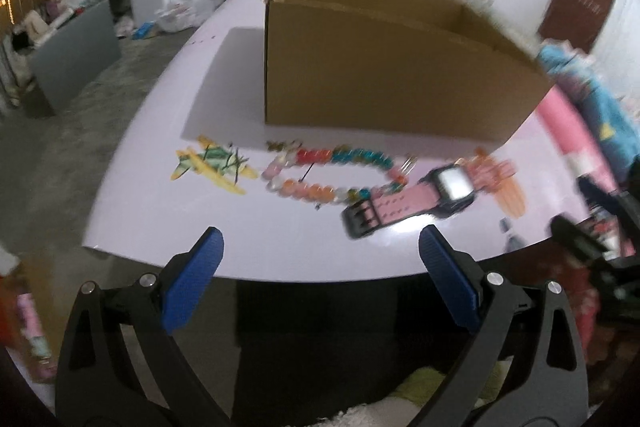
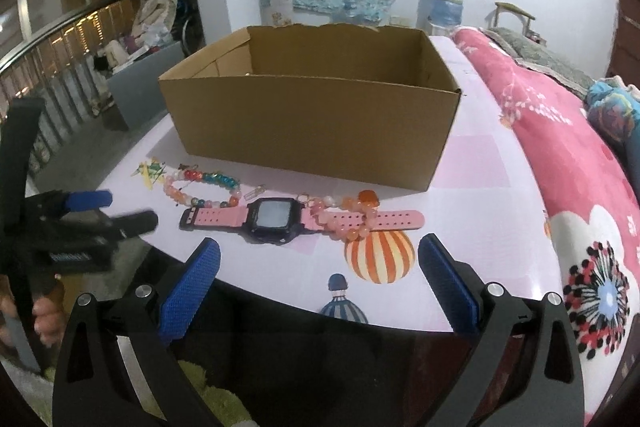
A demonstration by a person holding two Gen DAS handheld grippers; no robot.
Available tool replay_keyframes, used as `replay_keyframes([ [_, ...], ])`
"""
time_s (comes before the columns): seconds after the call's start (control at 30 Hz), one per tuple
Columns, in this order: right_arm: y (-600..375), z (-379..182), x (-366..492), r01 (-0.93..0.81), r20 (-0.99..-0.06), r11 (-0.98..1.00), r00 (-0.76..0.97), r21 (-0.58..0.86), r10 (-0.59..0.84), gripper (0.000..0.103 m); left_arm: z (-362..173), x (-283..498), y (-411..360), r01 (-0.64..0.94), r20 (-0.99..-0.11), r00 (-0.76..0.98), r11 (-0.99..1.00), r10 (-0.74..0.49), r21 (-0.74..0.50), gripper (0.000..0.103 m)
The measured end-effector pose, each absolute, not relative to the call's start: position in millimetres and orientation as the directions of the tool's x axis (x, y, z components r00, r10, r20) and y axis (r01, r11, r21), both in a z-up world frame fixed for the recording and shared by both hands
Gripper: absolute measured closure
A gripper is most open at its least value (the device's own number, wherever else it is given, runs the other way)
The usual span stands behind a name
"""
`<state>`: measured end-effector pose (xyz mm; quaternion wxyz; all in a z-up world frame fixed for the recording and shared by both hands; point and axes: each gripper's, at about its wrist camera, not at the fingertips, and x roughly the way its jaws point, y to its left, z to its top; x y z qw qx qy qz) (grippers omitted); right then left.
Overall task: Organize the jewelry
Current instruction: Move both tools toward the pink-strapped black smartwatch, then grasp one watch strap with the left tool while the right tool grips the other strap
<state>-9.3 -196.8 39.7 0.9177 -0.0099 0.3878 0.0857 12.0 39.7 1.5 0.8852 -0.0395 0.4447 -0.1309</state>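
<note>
A pink-strapped watch (image 2: 276, 217) with a dark square case is lying flat on the pale table (image 2: 480, 227), its strap stretched out left to right and its face turned up. A bracelet (image 2: 352, 219) of orange and pale pink beads is lying across the right half of the strap, touching it. To the left of the watch, a second bracelet (image 2: 202, 189) of mixed beads, red, blue, orange and clear, is lying in a loose oval. Further left still, a small yellow and green piece (image 2: 150, 171) is sitting by itself; its details are too small to tell. All four are lining up in a row near the table's front edge, in front of an open cardboard box (image 2: 312, 123) standing behind them. What is inside the box cannot be seen.

In the left wrist view, which is blurred, the same row is showing: the yellow and green piece (image 1: 212, 167), the mixed bracelet (image 1: 332, 173), the watch (image 1: 412, 203) and the box (image 1: 384, 75).

The right gripper (image 2: 318, 281) is hovering at the table's front edge, pointing toward the watch, its blue-padded jaws spread wide apart with nothing between them. The left gripper (image 1: 320, 279) is hovering likewise off the front edge, jaws also wide apart and holding nothing. From the right wrist view, the left gripper (image 2: 108, 209) is showing at the left, with the fingers of a hand (image 2: 48, 319) wrapping its handle.
</note>
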Motion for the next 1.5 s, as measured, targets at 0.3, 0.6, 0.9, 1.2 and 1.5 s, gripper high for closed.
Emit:
replay_keyframes([
  [0.3, -163, 39, 22, -0.446, -0.751, 0.895, 0.584, 0.020, 0.308, 0.007, 0, 21, 35, 0.298, -0.758, 0.537, 0.924, -0.371, -0.242, 0.008],
  [0.6, -129, 8, 59, -0.673, -0.851, 0.735, 0.433, -0.086, 0.298, 0.028, 3, 22, 27, 0.369, -0.732, 0.569, 0.912, -0.374, -0.180, 0.014],
  [0.9, -130, -9, 71, -0.746, -0.903, 0.651, 0.365, -0.138, 0.227, 0.039, 2, 21, 19, 0.471, -0.741, 0.544, 0.874, -0.394, -0.119, 0.044],
  [1.2, -162, -3, 93, -0.721, -0.898, 0.684, 0.223, 0.111, 0.380, 0.050, -3, 13, -16, 0.566, -0.753, 0.559, 0.824, -0.347, 0.040, 0.044],
  [1.5, -180, -4, 105, -0.717, -0.852, 0.648, 0.148, 0.257, 0.502, 0.050, -22, -1, -65, 0.591, -0.739, 0.653, 0.723, -0.168, 0.358, 0.044],
])
